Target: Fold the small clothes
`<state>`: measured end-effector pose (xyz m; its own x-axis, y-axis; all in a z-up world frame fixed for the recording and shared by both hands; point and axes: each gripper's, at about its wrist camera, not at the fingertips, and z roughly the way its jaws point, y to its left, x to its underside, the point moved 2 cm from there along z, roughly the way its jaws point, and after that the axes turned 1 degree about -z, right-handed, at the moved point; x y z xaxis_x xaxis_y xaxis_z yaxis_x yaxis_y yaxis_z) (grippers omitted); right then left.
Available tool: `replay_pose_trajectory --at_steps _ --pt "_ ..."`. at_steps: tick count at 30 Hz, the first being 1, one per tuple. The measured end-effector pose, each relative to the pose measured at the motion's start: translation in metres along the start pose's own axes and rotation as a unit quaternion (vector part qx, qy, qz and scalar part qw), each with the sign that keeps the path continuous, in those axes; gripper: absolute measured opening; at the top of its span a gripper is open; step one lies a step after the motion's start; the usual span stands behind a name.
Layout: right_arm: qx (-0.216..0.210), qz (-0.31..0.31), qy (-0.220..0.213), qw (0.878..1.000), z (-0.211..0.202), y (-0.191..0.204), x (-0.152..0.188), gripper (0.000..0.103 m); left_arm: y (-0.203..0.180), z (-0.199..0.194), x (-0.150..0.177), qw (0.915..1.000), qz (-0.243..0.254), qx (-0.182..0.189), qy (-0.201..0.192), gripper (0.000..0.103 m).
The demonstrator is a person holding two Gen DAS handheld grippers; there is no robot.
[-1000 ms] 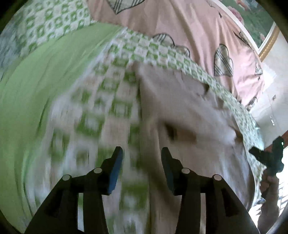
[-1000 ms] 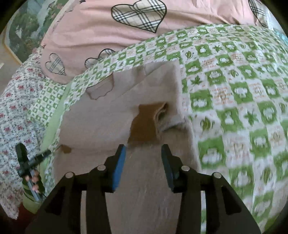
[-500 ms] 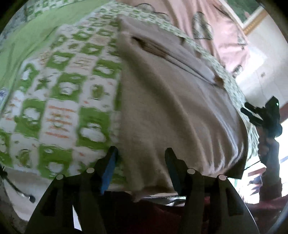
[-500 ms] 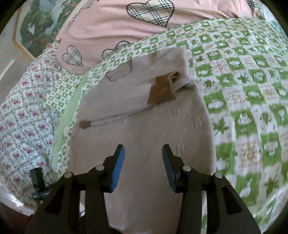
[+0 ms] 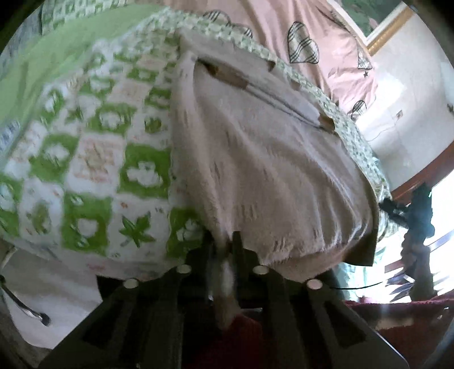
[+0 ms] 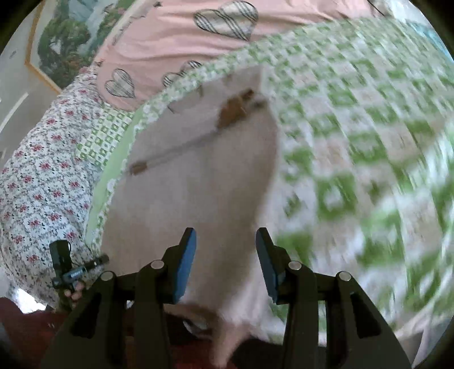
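I'm clamping the left gripper [image 5: 225, 249], jaws just closing, on the near hem of the soft, light beige fleece garment [image 5: 264, 159] | right gripper [image 6: 225, 255] gaping over it | garment lying on green-checked bedspread [image 5: 93, 159]; I'd pinch hem corners.

bed: green-check quilt [image 6: 354, 119] | pink heart bedding [image 5: 283, 25] | framed painting [image 6: 59, 42] (landscape) | white wall [image 5: 403, 93]

Daylight glare from window [image 5: 442, 227], checked bedspread [image 6: 354, 170] motion-smeared, fisheye corners dark, soft focus beside window
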<state>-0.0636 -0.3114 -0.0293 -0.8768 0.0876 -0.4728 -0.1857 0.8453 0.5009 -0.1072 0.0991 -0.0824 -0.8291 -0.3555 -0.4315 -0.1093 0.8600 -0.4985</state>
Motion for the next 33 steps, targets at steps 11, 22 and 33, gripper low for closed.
replay_pose_trajectory --at_steps 11,22,33 --pt "-0.012 -0.005 0.055 0.998 0.01 0.0 0.042 0.045 -0.007 0.04 0.012 0.9976 0.018 -0.008 0.067 0.043" --pt "0.122 0.006 0.093 0.988 0.011 0.005 0.062 0.008 -0.018 0.03 0.016 0.9973 0.057 -0.026 0.039 0.013" --pt "0.013 0.026 0.092 0.995 0.027 -0.003 0.062 0.041 -0.007 0.048 0.018 0.9961 0.038 0.029 0.074 0.047"
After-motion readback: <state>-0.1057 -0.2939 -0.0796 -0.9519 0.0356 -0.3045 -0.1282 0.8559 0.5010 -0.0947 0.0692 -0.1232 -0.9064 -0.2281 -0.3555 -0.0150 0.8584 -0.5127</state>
